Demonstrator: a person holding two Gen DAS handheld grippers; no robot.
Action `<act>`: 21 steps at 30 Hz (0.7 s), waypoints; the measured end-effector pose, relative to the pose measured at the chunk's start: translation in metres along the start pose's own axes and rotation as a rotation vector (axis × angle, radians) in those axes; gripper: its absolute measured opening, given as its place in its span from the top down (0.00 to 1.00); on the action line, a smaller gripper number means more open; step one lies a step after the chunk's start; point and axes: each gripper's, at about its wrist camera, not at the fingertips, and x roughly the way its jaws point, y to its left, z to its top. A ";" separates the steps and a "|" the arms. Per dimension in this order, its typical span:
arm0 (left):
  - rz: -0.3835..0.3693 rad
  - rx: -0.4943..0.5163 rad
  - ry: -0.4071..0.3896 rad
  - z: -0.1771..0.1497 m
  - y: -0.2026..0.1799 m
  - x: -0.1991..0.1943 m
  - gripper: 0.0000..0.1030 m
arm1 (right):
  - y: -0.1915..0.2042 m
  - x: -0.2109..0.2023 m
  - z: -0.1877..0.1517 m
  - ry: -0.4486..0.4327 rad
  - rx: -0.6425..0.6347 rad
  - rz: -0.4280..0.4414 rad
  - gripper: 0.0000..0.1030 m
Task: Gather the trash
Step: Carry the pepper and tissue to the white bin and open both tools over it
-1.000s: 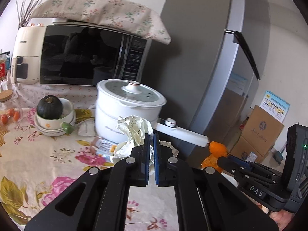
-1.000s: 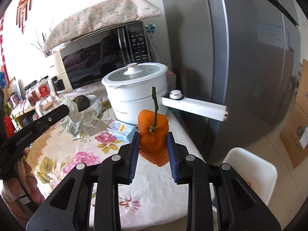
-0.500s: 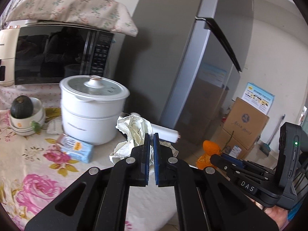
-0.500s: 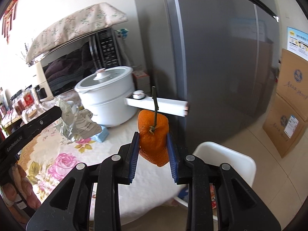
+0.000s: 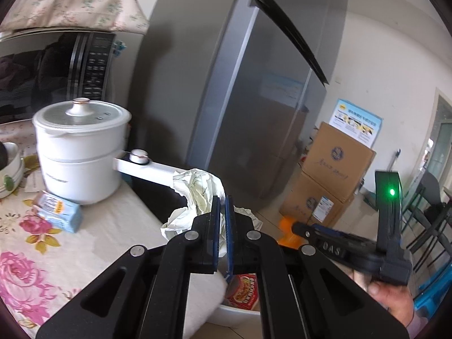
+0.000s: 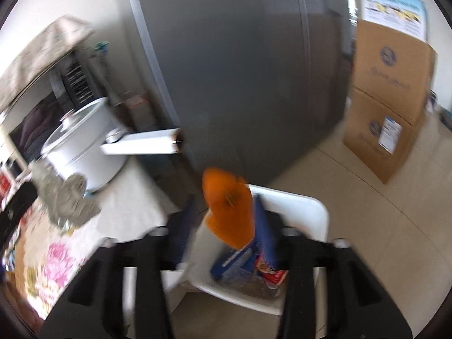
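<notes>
My left gripper [image 5: 222, 201] is shut on a crumpled white paper wrapper [image 5: 195, 189], held past the table's edge; the same wrapper [image 6: 63, 197] shows blurred at the left of the right wrist view. My right gripper [image 6: 223, 221] hangs over a white bin [image 6: 308, 206] and its jaws are opening. An orange peel [image 6: 228, 212] is between them, leaning by the right finger [image 6: 264, 226] and apart from the left one. The peel [image 5: 288, 233] and right gripper [image 5: 313, 230] also show in the left wrist view. The bin [image 5: 240, 312] holds red and blue packaging [image 6: 254, 265].
A white pot [image 5: 82, 147] with a long handle [image 5: 147, 171] stands on the floral tablecloth [image 5: 42, 254], with a blue packet [image 5: 56, 210] beside it. Behind are a microwave [image 5: 56, 76] and a grey fridge [image 5: 254, 84]. Stacked cardboard boxes [image 6: 392, 99] stand on the floor.
Both grippers have swung right, off the table and over the bin. The right jaws have spread and the peel is no longer pinched. The left still grips the wrapper.
</notes>
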 end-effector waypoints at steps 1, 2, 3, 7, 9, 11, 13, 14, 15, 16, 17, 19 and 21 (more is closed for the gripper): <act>-0.005 0.007 0.005 -0.001 -0.004 0.003 0.97 | -0.006 -0.002 0.002 -0.009 0.014 -0.013 0.44; -0.010 0.015 0.011 -0.003 -0.008 0.006 0.97 | -0.009 -0.003 0.004 -0.012 0.024 -0.018 0.44; -0.015 0.024 0.017 -0.005 -0.012 0.010 0.97 | -0.014 -0.004 0.005 -0.017 0.043 -0.028 0.41; -0.032 0.045 0.041 -0.011 -0.025 0.021 0.97 | -0.033 -0.009 0.007 -0.030 0.100 -0.096 0.31; -0.038 0.051 0.051 -0.014 -0.029 0.026 0.97 | -0.041 -0.012 0.007 -0.043 0.127 -0.136 0.22; -0.046 0.061 0.063 -0.016 -0.035 0.031 0.97 | -0.050 -0.016 0.007 -0.054 0.158 -0.165 0.16; -0.053 0.068 0.073 -0.018 -0.040 0.036 0.97 | -0.056 -0.018 0.008 -0.064 0.183 -0.184 0.13; -0.058 0.071 0.079 -0.019 -0.043 0.039 0.97 | -0.060 -0.021 0.008 -0.074 0.198 -0.200 0.11; -0.065 0.073 0.088 -0.020 -0.046 0.043 0.97 | -0.063 -0.022 0.008 -0.079 0.205 -0.209 0.10; -0.071 0.074 0.093 -0.020 -0.049 0.046 0.97 | -0.066 -0.024 0.008 -0.085 0.214 -0.219 0.10; -0.080 0.073 0.101 -0.021 -0.053 0.050 0.97 | -0.069 -0.026 0.008 -0.093 0.226 -0.231 0.09; -0.097 0.074 0.115 -0.021 -0.060 0.059 0.97 | -0.074 -0.030 0.009 -0.111 0.242 -0.255 0.07; -0.113 0.077 0.128 -0.022 -0.069 0.067 0.97 | -0.077 -0.033 0.010 -0.128 0.250 -0.278 0.07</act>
